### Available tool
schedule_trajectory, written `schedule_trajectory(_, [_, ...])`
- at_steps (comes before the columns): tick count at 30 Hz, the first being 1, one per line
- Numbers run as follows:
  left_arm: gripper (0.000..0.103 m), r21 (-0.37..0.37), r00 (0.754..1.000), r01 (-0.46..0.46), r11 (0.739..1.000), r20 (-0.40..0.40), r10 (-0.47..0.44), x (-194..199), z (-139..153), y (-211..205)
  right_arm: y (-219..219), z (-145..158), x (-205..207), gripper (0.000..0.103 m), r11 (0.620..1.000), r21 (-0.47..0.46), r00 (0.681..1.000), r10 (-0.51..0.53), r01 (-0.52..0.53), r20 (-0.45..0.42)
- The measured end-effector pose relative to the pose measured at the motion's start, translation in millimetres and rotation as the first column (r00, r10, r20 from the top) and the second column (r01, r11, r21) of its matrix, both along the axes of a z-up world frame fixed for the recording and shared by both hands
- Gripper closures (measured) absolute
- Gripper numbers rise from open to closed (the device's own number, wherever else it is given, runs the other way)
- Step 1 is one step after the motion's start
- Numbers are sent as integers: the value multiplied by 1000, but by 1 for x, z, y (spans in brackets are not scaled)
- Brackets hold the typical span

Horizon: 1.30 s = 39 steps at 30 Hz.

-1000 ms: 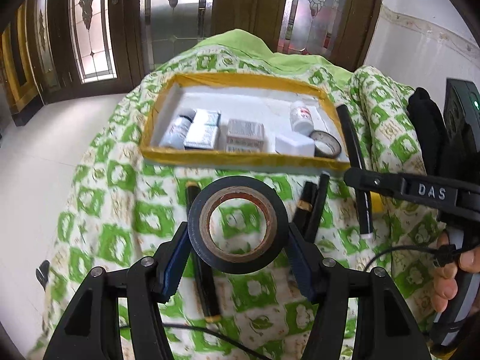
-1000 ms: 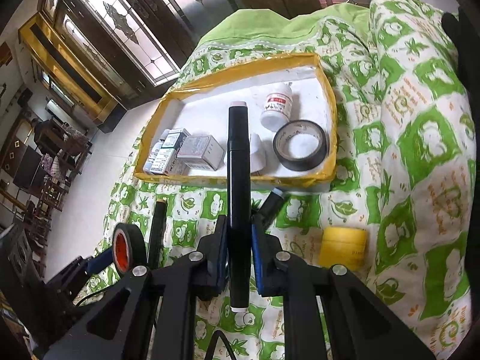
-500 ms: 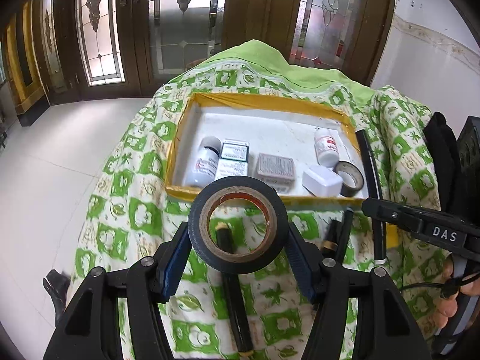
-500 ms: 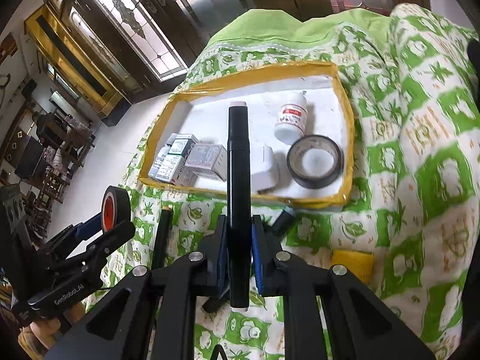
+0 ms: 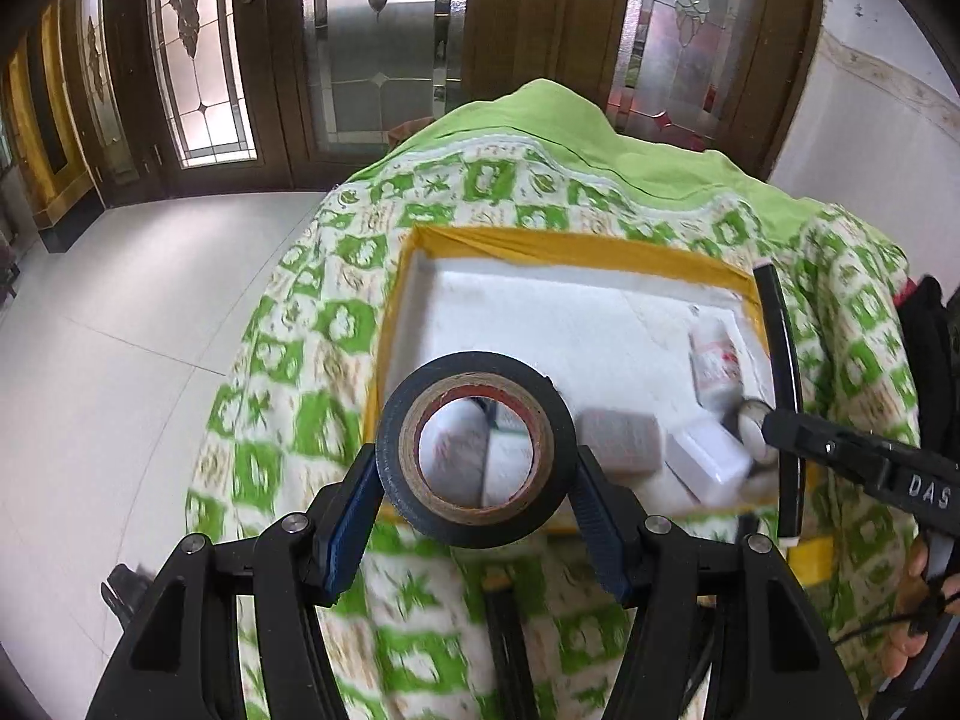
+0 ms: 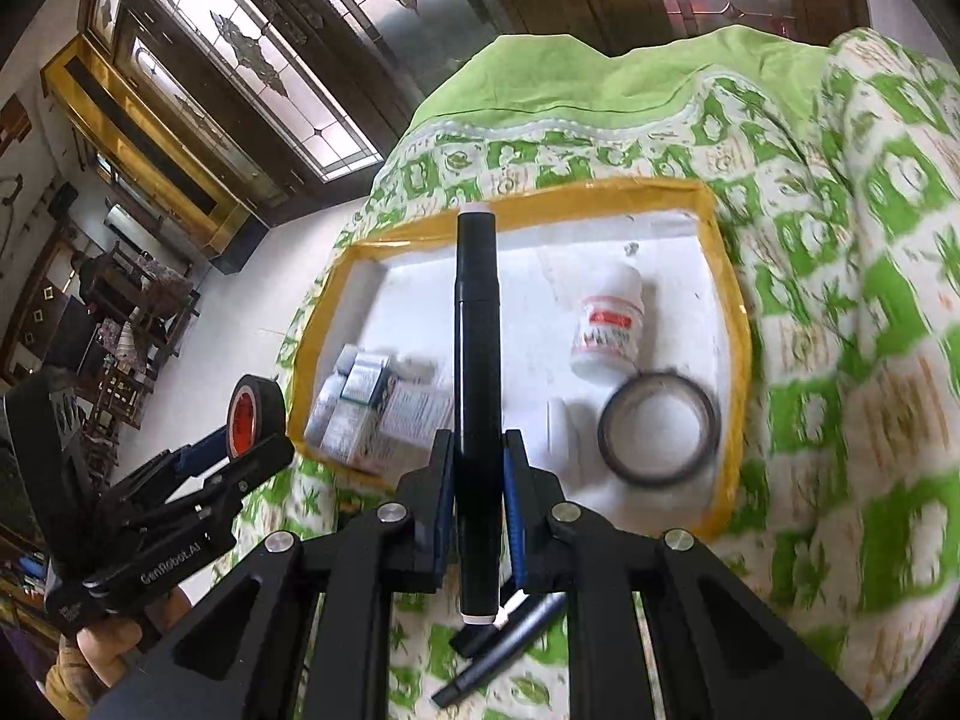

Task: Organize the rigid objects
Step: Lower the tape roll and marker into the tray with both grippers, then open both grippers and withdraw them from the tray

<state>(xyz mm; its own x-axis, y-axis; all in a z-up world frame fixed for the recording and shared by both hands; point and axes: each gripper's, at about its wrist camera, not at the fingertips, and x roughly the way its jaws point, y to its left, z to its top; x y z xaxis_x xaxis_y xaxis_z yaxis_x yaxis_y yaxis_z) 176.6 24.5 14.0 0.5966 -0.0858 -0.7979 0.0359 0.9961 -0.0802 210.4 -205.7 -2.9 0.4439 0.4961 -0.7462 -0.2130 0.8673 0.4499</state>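
My left gripper [image 5: 477, 474] is shut on a black tape roll [image 5: 393, 450], held upright above the near left edge of the yellow-rimmed white tray [image 5: 576, 249]. In the right wrist view that left gripper [image 6: 240, 453] shows at the left with the tape roll [image 6: 267, 399] in it. My right gripper [image 6: 477, 480] is shut on a long black marker [image 6: 477, 360] that points out over the tray [image 6: 735, 324]. The same marker [image 5: 783, 372] appears at the right of the left wrist view. Inside the tray lie a white bottle [image 6: 609, 321], another black tape roll [image 6: 660, 429] and small boxes [image 6: 372, 402].
The tray rests on a green and white patterned cloth [image 6: 852, 276] over a raised surface. More dark pens [image 6: 504, 642] lie on the cloth near me, and a yellow object [image 5: 810, 558] sits by the tray's near right corner. White floor and wooden glazed doors lie beyond.
Both grippers have moved forward toward the tray with their loads. The tape roll now hangs over the tray's near edge, and the marker reaches further over the tray.
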Motion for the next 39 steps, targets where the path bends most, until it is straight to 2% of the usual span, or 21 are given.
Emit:
schedule_trajectory(6, [38,-36,1000,-15,999,-25,14,39,-4,0,10,-11,26,89,999,39,999,2,-1,-40])
schedule_trajectory(14, [38,-15,999,-13,1000,-49,12,88,-19,-13,26,-21,56,89,999,52,999,5,-3,-48])
schedule_trajectory(18, [38,-12,997,-31,999,-70,30,104,-34,-12,33,-33,64,89,1000,22,998,18,-17,-59])
schedule_trajectory(24, [38,5,995,-43,999,-86,44,113,-49,-9,40,-54,70,89,999,-19,995,35,-36,-92])
schedule_trajectory(33, [38,21,996,-30,999,-86,32,119,-52,-17,41,-63,71,88,999,-34,995,23,-26,-99])
schedule_trajectory(39, [37,-11,995,-28,1000,-91,27,116,-49,-14,40,-59,63,82,997,-70,998,10,-14,-57])
